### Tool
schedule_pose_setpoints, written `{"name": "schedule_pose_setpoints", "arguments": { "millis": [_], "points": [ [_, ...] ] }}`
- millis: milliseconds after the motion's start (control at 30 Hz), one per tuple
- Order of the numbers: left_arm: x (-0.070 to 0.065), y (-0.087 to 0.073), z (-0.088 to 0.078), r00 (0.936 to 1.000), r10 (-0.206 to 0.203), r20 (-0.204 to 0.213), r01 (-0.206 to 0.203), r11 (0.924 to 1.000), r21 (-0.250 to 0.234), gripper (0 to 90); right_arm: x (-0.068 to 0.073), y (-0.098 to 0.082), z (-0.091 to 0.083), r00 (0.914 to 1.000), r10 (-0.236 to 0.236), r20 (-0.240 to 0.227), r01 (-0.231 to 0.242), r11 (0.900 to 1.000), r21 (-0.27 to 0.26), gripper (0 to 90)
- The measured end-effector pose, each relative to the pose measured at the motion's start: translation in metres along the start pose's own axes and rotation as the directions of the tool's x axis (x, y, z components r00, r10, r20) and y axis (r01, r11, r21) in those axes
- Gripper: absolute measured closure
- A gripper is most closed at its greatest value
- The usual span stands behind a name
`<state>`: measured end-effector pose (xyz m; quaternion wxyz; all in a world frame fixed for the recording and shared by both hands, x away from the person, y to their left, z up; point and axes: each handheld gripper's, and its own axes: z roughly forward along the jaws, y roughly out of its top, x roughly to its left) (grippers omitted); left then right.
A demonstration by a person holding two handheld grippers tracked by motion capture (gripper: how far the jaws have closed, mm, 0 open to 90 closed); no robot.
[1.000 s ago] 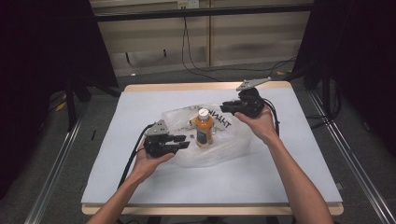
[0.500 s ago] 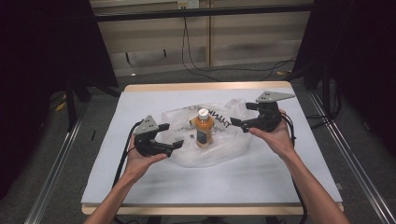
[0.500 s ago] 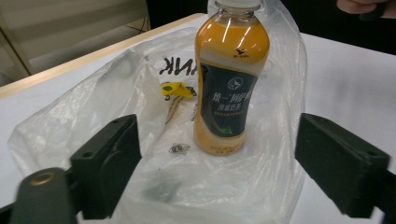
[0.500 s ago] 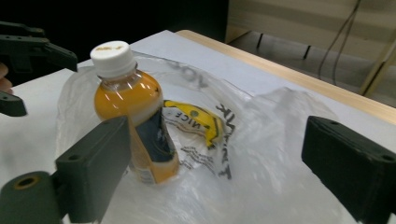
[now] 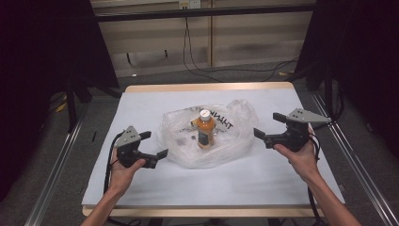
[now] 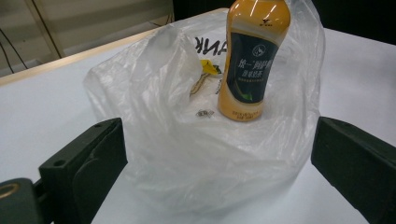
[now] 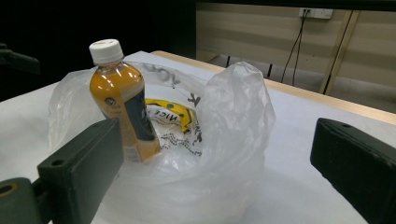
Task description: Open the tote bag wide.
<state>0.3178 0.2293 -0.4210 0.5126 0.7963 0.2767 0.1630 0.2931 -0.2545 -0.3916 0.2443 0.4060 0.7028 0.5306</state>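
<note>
i see the upright bottle [image 5: 204, 128] in the plastic bag [image 5: 207, 141] mid-surface, between my left gripper [image 5: 152, 145] and right gripper [image 5: 267, 128], both jaws just spread, pinching nothing, left slightly nearer.

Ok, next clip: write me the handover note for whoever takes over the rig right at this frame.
Left claw: open, nothing between its jaws, which have just been opening; it sits left of the plastic bag, apart from it.
Right claw: open, holding nothing, jaws also just opened; it sits right of the bag, apart from it.
Things: the orange bottle stands upright inside the bag, white cap on, mid-table. The bag's rim is slumped low around the bottle.
Done: bottle is in the bag, both claws released.
Left: probably gathering or closing the bag, if that is wanted; nothing is gripped now.
</note>
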Motion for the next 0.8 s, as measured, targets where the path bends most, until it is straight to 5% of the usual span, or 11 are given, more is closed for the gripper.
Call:
{"name": "schedule_pose_setpoints", "arguments": {
  "millis": [167, 400, 567, 700, 800],
  "points": [
    [-0.005, -0.013, -0.018, 0.9999, -0.011, -0.001, 0.011, 0.9996, -0.026, 1.9, 0.005, -0.017, -0.016, 0.9995, -0.002, 0.032, 0.002, 1.000, -0.005, 4.0],
    [-0.015, -0.031, -0.031, 0.9947, -0.043, -0.094, 0.043, 0.9990, 0.006, 2.2, 0.012, -0.038, -0.035, 0.9987, 0.037, 0.034, -0.037, 0.999, 0.008, 4.6],
    [-0.019, -0.042, -0.041, 0.9917, -0.074, -0.105, 0.075, 0.9972, 0.004, 2.0, 0.016, -0.053, -0.050, 0.9979, 0.053, 0.037, -0.052, 0.999, -0.011, 5.0],
    [-0.020, -0.056, -0.044, 0.9947, -0.054, -0.088, 0.054, 0.9985, -0.004, 2.5, 0.014, -0.071, -0.062, 0.9951, 0.088, 0.044, -0.088, 0.996, -0.015, 5.1],
    [-0.020, -0.058, -0.047, 0.9921, -0.064, -0.108, 0.063, 0.9979, -0.019, 2.1, 0.014, -0.076, -0.067, 0.9956, 0.070, 0.061, -0.070, 0.998, -0.006, 5.3]
  ]
}}
